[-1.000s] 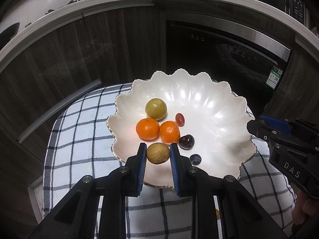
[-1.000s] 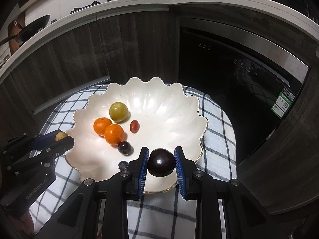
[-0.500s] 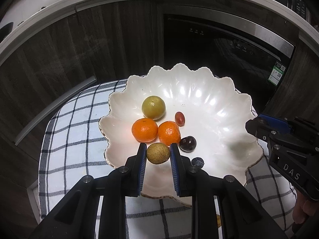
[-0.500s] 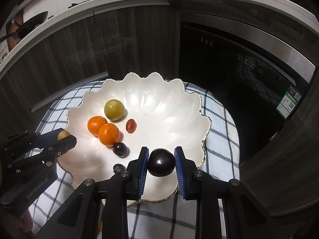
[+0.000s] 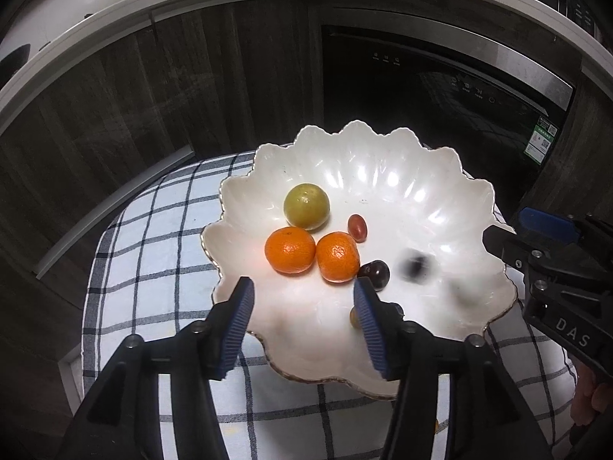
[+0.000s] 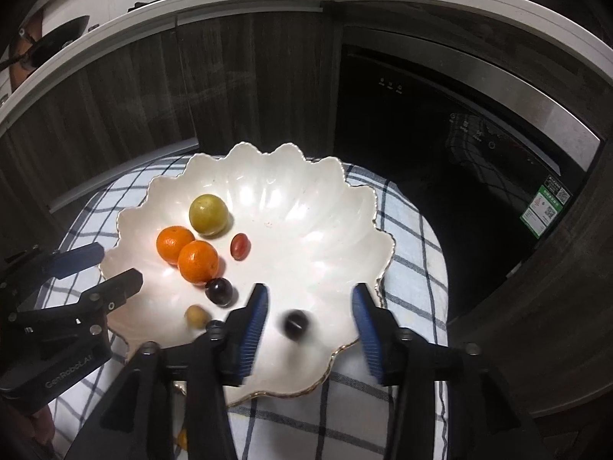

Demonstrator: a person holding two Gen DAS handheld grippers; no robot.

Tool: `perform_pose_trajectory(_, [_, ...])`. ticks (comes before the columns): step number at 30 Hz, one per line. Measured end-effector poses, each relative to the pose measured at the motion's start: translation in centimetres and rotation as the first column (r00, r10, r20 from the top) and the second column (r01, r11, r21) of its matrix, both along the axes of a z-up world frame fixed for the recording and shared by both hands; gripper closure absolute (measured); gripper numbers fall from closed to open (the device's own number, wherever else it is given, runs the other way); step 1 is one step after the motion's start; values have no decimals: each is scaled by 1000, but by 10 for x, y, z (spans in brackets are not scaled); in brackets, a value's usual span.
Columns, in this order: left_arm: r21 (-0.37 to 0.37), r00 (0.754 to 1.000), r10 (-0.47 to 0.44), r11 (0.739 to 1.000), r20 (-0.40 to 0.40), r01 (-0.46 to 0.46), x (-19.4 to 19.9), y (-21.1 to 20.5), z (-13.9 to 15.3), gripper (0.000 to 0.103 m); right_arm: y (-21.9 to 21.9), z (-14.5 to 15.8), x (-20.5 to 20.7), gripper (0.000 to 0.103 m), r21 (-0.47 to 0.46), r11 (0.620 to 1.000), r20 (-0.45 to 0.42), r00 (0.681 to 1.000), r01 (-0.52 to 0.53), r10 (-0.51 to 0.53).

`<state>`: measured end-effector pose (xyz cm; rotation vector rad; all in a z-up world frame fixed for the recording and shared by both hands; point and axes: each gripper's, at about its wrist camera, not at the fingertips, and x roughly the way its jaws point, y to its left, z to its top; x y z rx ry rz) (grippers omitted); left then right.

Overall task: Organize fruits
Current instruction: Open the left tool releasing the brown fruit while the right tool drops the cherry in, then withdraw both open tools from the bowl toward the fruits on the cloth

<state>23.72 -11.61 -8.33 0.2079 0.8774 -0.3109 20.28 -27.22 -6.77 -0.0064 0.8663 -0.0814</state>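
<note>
The scalloped white bowl point(image 6: 345, 199) on the checked cloth point(image 6: 413, 237) holds two mandarins point(image 6: 198, 261), a green plum point(image 6: 208, 214) and a blurred dark plum point(image 6: 295, 324). Left claw point(image 5: 302, 322) and right claw point(image 6: 308, 329) have just been opening, spread and empty.

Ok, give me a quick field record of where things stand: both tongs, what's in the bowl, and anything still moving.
left tongs: open, jaws just opened, nothing between them
right tongs: open, jaws just opened
dark plum: loose in the bowl between the open right jaws, blurred
tan fruit: lying in the bowl
bowl: white, scalloped, on checked cloth
also in bowl: two mandarins, green fruit, small red fruit, dark grape
</note>
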Motion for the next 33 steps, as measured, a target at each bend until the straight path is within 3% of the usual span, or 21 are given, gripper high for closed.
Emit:
perform_pose_trajectory(4, [2, 1000, 6, 1000, 12, -6, -3, 2, 4, 40, 1, 5, -3, 42, -8, 1000, 19, 1000, 6, -6])
perform_pose_trajectory(12, [-1, 999, 16, 1000, 31, -16, -10, 6, 13, 33, 2, 12, -9, 42, -7, 1000, 35, 999, 11, -11])
perform_pose_trajectory(33, [-25, 996, 26, 999, 83, -24, -54, 15, 43, 32, 6, 39, -48, 42, 1, 1000, 91, 996, 9, -9])
